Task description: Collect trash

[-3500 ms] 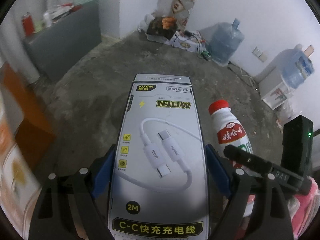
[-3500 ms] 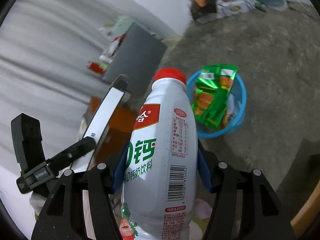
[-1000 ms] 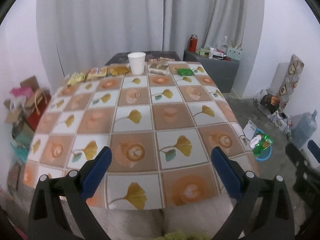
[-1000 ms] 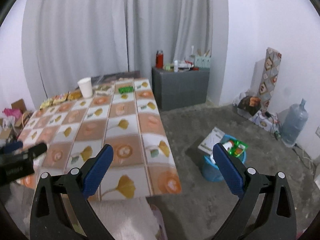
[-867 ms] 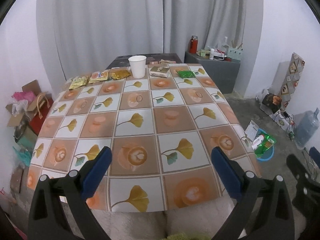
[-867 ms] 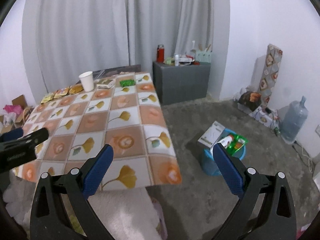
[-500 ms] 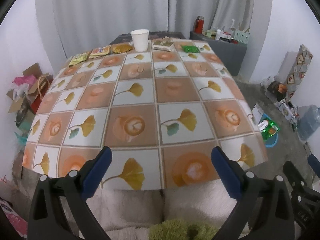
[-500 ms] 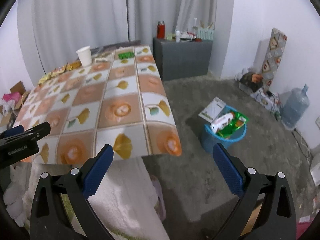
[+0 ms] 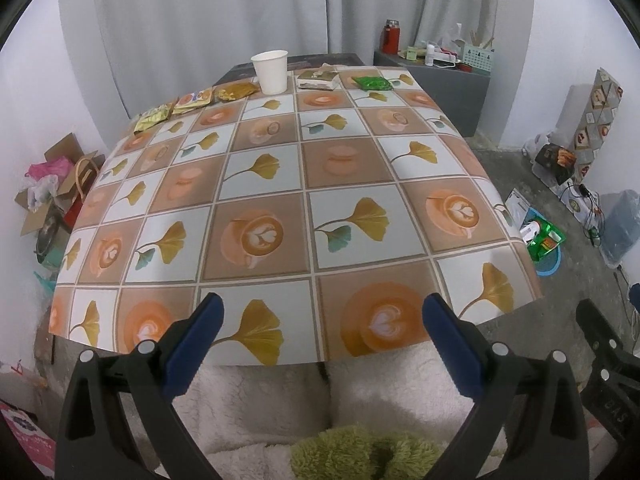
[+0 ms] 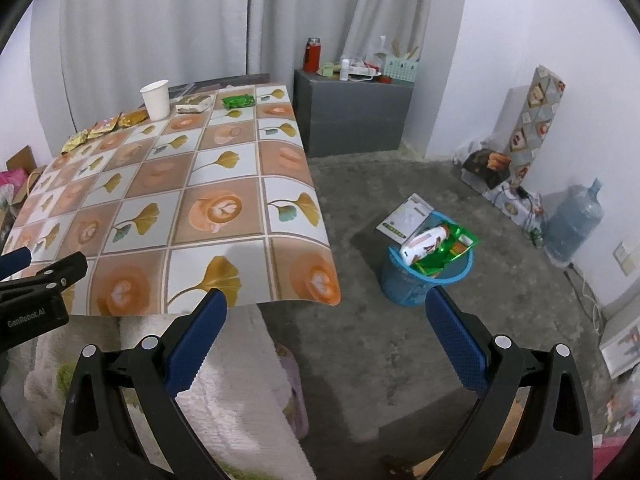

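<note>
My left gripper (image 9: 322, 310) hangs open and empty over the near edge of the patterned table (image 9: 280, 184). My right gripper (image 10: 326, 306) is open too, over the floor by the table's corner. A blue bin (image 10: 424, 280) on the floor holds a white drink bottle (image 10: 424, 240) and green wrappers (image 10: 448, 254); a grey cable box (image 10: 404, 218) leans at its rim. At the table's far end lie a white paper cup (image 9: 271, 66), a green packet (image 9: 374, 83), a small opened box (image 9: 318, 79) and several yellow snack packets (image 9: 188, 104).
A grey cabinet (image 10: 354, 114) with a red flask (image 10: 313, 55) stands behind the table. A water jug (image 10: 574, 220) and boxes (image 10: 490, 172) line the right wall. Cardboard and bags (image 9: 52, 188) sit left of the table. A fluffy white cover (image 9: 280, 400) lies under my grippers.
Earlier I held the cable box and the bottle; both now lie at the bin and my grippers are open. Over the last second both views drew back and tilted down.
</note>
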Available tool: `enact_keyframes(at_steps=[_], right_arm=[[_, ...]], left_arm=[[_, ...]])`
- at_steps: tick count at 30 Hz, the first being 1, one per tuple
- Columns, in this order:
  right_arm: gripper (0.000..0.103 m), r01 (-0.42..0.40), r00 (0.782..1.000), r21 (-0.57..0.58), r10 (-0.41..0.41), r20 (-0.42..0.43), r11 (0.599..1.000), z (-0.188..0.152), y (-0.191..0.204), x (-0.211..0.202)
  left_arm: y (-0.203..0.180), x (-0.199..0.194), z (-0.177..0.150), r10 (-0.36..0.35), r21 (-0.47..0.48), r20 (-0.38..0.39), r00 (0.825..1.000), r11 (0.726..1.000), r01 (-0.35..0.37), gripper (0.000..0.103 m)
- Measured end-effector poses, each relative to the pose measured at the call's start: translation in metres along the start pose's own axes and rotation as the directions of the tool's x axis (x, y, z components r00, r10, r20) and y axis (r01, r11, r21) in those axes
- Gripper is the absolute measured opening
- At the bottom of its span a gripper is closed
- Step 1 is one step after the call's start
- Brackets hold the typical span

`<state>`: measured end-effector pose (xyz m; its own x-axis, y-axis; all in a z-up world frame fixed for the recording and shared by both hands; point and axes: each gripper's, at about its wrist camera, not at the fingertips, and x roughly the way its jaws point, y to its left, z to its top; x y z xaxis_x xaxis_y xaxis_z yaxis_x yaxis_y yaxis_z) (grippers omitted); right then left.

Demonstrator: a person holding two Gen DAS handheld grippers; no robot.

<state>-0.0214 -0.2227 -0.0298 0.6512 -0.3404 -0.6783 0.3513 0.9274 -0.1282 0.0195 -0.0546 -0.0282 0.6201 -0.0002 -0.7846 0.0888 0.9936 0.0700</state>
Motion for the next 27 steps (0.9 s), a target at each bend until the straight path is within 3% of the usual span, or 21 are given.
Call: enact_keyframes(at_steps=[27], right_arm=[[0.096,-0.009,0.999,-0.028,0.010,0.032,1.000,0.012,0.002,-0.007]], left_arm=[[0.005,-0.008,0.009,0.045,-0.010,0.051,0.998,0.999,-0.045,0.097]])
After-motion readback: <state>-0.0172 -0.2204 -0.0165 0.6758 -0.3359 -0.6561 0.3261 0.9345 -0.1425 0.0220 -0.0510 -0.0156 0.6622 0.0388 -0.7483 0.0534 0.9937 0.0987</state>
